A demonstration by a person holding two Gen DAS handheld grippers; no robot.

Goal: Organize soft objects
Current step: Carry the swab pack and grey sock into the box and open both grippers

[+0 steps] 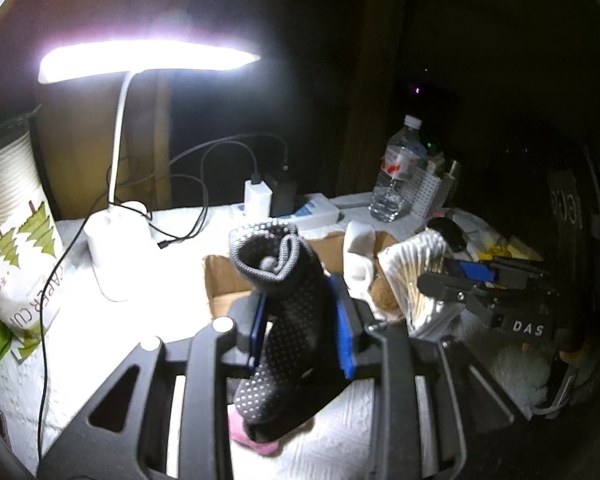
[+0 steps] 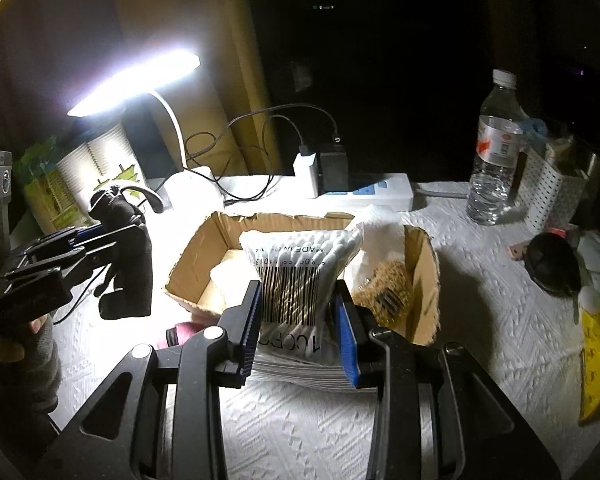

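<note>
A black glove with white grip dots (image 1: 296, 312) stands upright, cuff uppermost, held up to the left of the open cardboard box (image 2: 220, 236). A clear bag of cotton swabs (image 2: 300, 276), barcode showing, stands tilted over the box's front edge; white padding (image 2: 230, 276) and a brown fuzzy item (image 2: 388, 284) lie inside the box.

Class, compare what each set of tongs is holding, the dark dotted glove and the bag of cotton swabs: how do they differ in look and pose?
The glove in the left tongs is dark knit with pale grip dots; the bag of cotton swabs in the right tongs is clear plastic with a barcode. The glove is held beside the cardboard box, the bag over it. Both are clamped between blue pads.
</note>
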